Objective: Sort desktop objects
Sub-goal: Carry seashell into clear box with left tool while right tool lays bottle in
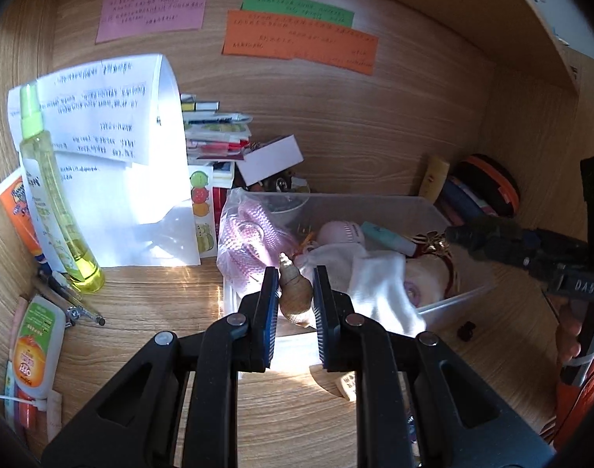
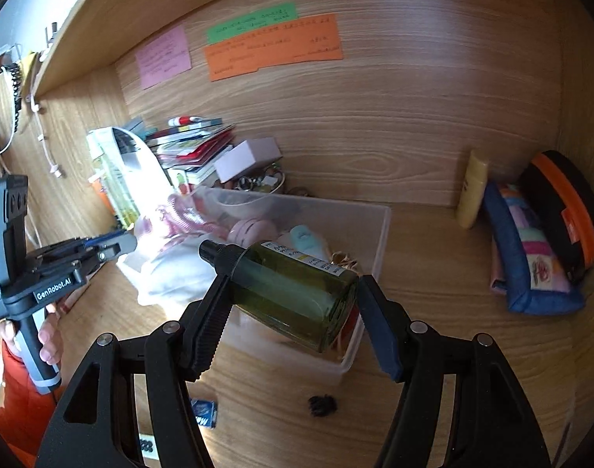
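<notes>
A spiral, tan seashell [image 1: 295,290] is clamped between the ribbed pads of the left gripper [image 1: 296,304], above the near rim of a translucent plastic bin [image 1: 445,210] set on the wood-grain bench [image 1: 160,292]. A smooth, dark-green glass bottle [image 2: 297,292] with a black pump cap is pinched by the right gripper [image 2: 293,312] over the same bin, which is crowded with soft cloth and pastel items.

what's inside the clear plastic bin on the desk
In the clear bin: a bagged pink knit item, a round pink gadget, a mint tube and white cloth. The cloth hides whatever lies beneath.
</notes>
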`<action>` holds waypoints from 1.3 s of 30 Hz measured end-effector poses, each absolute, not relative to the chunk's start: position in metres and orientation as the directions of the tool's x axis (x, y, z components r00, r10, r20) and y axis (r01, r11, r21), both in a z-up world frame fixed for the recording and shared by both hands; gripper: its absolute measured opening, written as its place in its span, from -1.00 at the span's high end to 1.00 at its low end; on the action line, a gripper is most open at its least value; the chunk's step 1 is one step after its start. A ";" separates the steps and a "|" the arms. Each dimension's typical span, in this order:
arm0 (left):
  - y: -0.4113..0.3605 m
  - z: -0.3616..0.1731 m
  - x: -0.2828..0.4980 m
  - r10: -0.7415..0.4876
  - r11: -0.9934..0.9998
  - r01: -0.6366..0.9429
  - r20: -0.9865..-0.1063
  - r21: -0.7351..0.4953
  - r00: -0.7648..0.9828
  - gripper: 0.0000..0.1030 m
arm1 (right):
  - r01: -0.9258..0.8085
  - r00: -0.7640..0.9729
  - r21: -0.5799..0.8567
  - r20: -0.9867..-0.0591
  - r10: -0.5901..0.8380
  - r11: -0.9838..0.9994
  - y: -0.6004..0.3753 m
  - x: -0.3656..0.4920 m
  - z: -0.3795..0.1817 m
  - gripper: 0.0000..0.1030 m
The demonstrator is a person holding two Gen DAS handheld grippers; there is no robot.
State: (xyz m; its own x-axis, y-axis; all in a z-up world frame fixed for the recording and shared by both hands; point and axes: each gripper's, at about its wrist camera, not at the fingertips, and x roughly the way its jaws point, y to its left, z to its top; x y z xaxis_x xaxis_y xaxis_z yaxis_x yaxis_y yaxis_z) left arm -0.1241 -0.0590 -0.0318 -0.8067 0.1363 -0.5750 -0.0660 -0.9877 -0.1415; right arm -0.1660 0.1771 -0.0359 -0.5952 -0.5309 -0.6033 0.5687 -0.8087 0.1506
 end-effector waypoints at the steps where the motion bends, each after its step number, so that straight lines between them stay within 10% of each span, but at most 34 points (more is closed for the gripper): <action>1: -0.060 -0.033 -0.126 0.140 -0.987 -0.066 -0.577 -0.147 -0.804 0.68 | 0.569 -0.598 0.143 -0.605 -0.526 -0.810 0.176 -0.169 -0.034 -0.20; 22: -0.064 -0.048 -0.131 0.197 -0.977 -0.108 -0.589 -0.184 -0.784 0.68 | 0.562 -0.555 0.063 -0.710 -0.433 -0.825 0.133 -0.223 -0.064 -0.20; 39: -0.058 -0.043 -0.117 0.155 -0.986 -0.099 -0.547 -0.131 -0.823 0.06 | 0.554 -0.620 -0.049 -0.690 -0.373 -0.831 0.125 -0.208 -0.060 -0.35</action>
State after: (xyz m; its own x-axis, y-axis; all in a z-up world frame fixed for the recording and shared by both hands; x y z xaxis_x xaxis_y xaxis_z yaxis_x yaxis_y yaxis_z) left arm -0.1171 -0.0585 -0.0435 -0.8228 0.1552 -0.5468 -0.0993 -0.9865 -0.1306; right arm -0.2076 0.1250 -0.0595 -0.6201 -0.3725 -0.6904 0.5541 -0.8310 -0.0493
